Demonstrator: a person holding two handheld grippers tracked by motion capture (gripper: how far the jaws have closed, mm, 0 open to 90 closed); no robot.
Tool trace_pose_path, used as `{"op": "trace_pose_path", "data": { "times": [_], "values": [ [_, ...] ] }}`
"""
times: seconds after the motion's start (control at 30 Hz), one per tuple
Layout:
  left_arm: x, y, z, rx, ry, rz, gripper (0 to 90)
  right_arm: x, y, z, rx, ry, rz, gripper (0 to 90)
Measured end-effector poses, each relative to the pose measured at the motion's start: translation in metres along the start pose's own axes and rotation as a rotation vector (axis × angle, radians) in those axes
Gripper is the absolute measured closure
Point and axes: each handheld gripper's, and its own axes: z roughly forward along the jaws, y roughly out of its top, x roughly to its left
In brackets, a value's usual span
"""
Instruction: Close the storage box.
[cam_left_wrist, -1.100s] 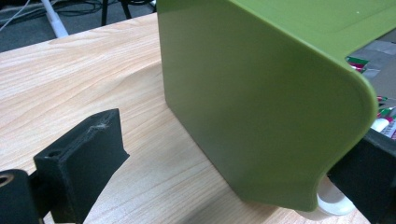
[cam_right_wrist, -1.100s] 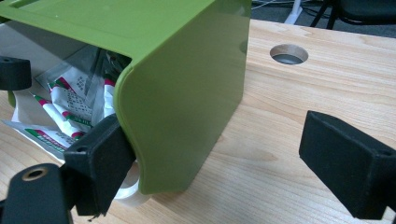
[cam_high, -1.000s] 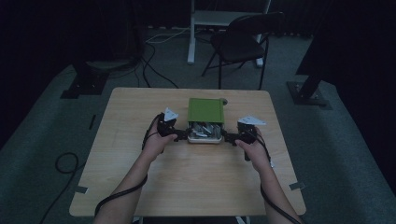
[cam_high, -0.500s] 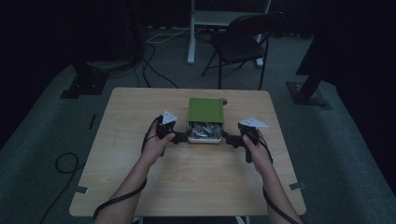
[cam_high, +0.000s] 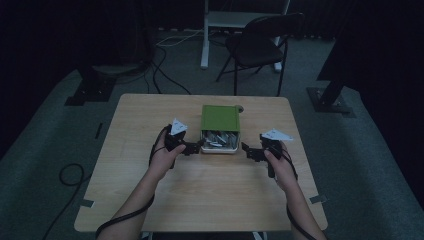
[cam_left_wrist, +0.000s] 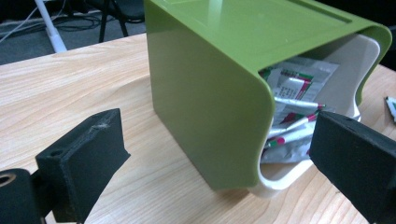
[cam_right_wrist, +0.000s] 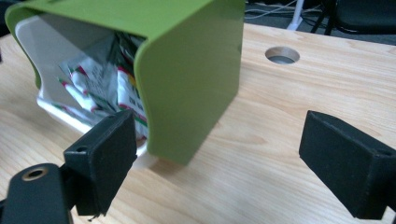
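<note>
A green box (cam_high: 220, 118) with a white inner tray (cam_left_wrist: 285, 179) is seen standing on the wooden table (cam_high: 210, 200), a little beyond the middle of it and toward the far edge. Its open front is turned toward the person, and foil sachets (cam_high: 218, 139) printed in red, green and white are packed loosely inside, some lying flat and some leaning against the back of the tray. In the left gripper view the green shell (cam_left_wrist: 210, 102) is shown curving over the tray, with the sachets (cam_left_wrist: 292, 107) visible under its lip. In the right gripper view the same shell (cam_right_wrist: 191, 79) is seen from its other side, with the sachets (cam_right_wrist: 112, 79) showing in the opening.

The left gripper (cam_high: 194, 147) is held just beside the near left corner of the box, its jaws spread wide apart, with the corner of the shell standing between them but no contact visible. The right gripper (cam_high: 248, 150) is held near the near right corner, a short way off the tray, and its jaws are likewise parted with nothing between them but bare wood. Each gripper is carried in one of the person's hands, and the forearms are brought in from the near edge.

A round hole (cam_right_wrist: 282, 55) is cut in the tabletop beyond the box. A dark folding chair (cam_high: 260, 42) is placed on the floor past the table.
</note>
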Motion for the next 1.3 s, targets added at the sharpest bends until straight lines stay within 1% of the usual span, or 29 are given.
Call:
{"op": "trace_pose_path", "data": {
  "times": [0.13, 0.17, 0.3, 0.4, 0.47, 0.5, 0.7, 0.83, 1.0, 1.03, 1.07, 1.1, 1.17, 1.23, 1.3],
  "values": [
    [0.000, -0.001, -0.002, -0.001, 0.003, -0.001, 4.2, -0.002, -0.002, -0.004, 0.002, -0.009, -0.004, 11.1],
    [-0.002, -0.004, -0.005, 0.004, 0.003, 0.008, 4.2, -0.003, -0.002, -0.008, -0.005, -0.013, 0.001, 11.1],
    [-0.002, -0.006, -0.008, 0.007, 0.001, 0.010, 4.2, -0.004, -0.004, -0.014, -0.002, -0.025, -0.008, 11.1],
    [-0.001, -0.008, -0.013, 0.004, 0.007, -0.003, 4.2, -0.004, -0.006, -0.018, 0.004, -0.030, -0.012, 11.1],
    [0.000, -0.010, -0.015, 0.004, 0.017, 0.000, 4.2, -0.004, -0.006, -0.021, 0.002, -0.034, -0.007, 11.1],
    [0.001, -0.011, -0.016, 0.005, 0.013, -0.006, 4.2, -0.004, -0.007, -0.022, 0.000, -0.032, -0.002, 11.1],
    [0.003, -0.017, -0.025, 0.003, 0.030, -0.011, 4.2, -0.006, -0.013, -0.032, 0.007, -0.044, -0.013, 11.1],
    [0.005, -0.021, -0.031, 0.006, 0.038, -0.007, 4.2, -0.008, -0.018, -0.041, 0.002, -0.053, -0.008, 11.1],
    [0.008, -0.028, -0.040, 0.008, 0.053, -0.015, 4.2, -0.011, -0.025, -0.051, 0.004, -0.065, 0.004, 11.1],
    [0.009, -0.029, -0.042, 0.001, 0.059, -0.025, 4.2, -0.012, -0.027, -0.052, 0.005, -0.069, 0.009, 11.1],
    [0.009, -0.032, -0.044, 0.001, 0.069, -0.027, 4.2, -0.013, -0.029, -0.054, 0.006, -0.073, 0.009, 11.1],
    [0.010, -0.034, -0.046, 0.008, 0.079, -0.031, 4.2, -0.014, -0.032, -0.056, 0.004, -0.076, 0.014, 11.1],
    [0.012, -0.039, -0.049, 0.009, 0.076, -0.050, 4.2, -0.016, -0.037, -0.059, 0.007, -0.079, 0.022, 11.1],
    [0.013, -0.043, -0.051, 0.026, 0.086, -0.042, 4.2, -0.018, -0.042, -0.062, 0.009, -0.085, 0.030, 11.1],
    [0.016, -0.047, -0.054, 0.026, 0.084, -0.058, 4.2, -0.020, -0.047, -0.065, 0.014, -0.094, 0.035, 11.1]
  ]
}}
